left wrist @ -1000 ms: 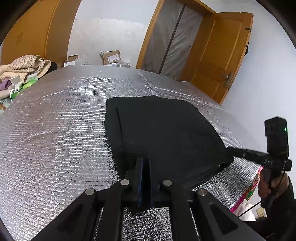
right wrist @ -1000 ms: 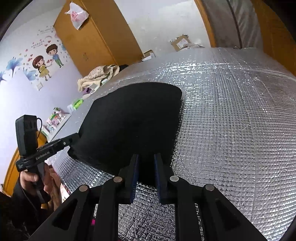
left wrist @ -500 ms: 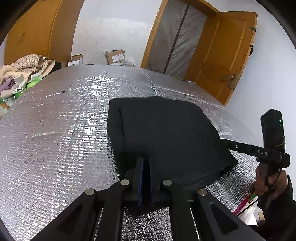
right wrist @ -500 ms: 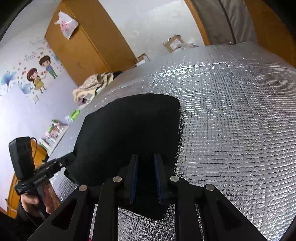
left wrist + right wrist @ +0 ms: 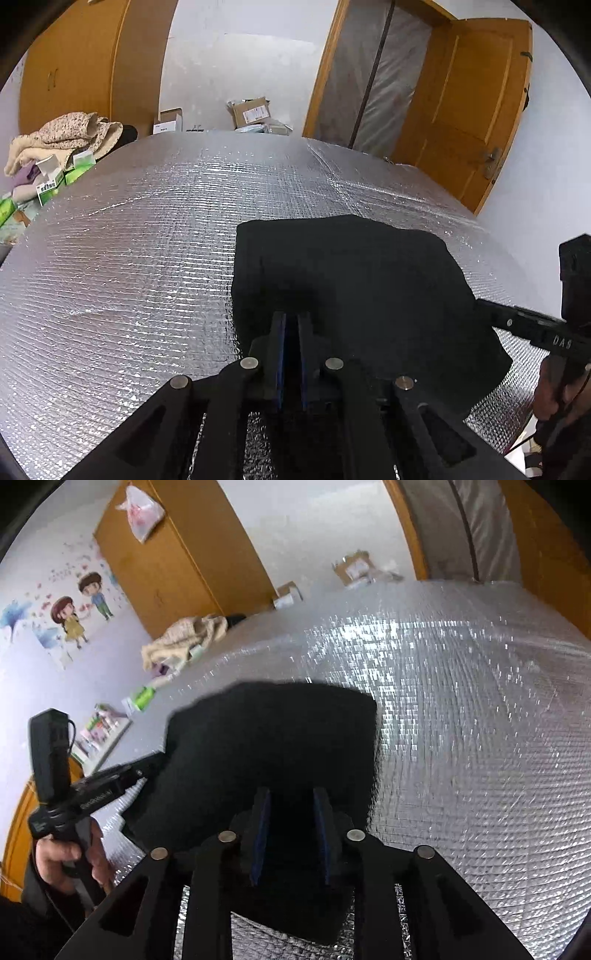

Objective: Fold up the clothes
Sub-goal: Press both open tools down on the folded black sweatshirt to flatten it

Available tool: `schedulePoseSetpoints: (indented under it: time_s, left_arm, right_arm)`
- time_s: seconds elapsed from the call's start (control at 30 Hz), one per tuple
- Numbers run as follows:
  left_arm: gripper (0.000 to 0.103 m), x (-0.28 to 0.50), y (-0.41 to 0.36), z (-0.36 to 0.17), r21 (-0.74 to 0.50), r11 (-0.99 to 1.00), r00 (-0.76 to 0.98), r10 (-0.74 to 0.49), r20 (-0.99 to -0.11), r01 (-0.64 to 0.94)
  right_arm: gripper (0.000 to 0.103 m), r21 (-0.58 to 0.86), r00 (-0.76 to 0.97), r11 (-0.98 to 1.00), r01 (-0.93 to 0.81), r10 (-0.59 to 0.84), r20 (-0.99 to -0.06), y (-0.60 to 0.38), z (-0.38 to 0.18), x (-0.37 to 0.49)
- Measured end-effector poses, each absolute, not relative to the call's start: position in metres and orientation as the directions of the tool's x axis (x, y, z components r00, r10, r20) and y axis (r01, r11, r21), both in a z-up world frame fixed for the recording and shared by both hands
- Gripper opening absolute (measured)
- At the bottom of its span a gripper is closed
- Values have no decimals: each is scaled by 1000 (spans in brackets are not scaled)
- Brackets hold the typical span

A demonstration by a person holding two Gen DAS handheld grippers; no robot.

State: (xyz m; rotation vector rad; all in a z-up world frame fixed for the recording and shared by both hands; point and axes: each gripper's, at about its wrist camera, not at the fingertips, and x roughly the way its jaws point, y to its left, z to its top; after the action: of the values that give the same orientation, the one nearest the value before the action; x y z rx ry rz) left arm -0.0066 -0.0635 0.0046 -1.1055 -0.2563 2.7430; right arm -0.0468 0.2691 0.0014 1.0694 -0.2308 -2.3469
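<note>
A black garment [image 5: 351, 280] is laid in a compact folded rectangle at the near edge of the foil-covered worktop [image 5: 147, 258]. Its near hem is clamped by the left gripper [image 5: 291, 321]; the right gripper [image 5: 291, 797] jaws are parted over it. Further folds cannot be ruled out.

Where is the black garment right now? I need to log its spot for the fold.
The black folded garment lies on the silver foil-covered table, at its near edge, right of centre in the left wrist view.
</note>
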Motion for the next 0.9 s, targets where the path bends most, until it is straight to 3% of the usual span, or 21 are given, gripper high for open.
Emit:
schedulePoseSetpoints:
  time_s: [0.53,0.9]
  left_arm:
    - [6,-29,-69,-2,-256,-959,-707,267,-655,-125]
    - [6,-51,-62,8,-215,-968,-706,240,-667,-126]
  right_arm:
    - [27,345,-541,-843,413,-532,-652,250,6,-75]
    - [30,270,-569,-850,452,-508,-647,216,27,-87]
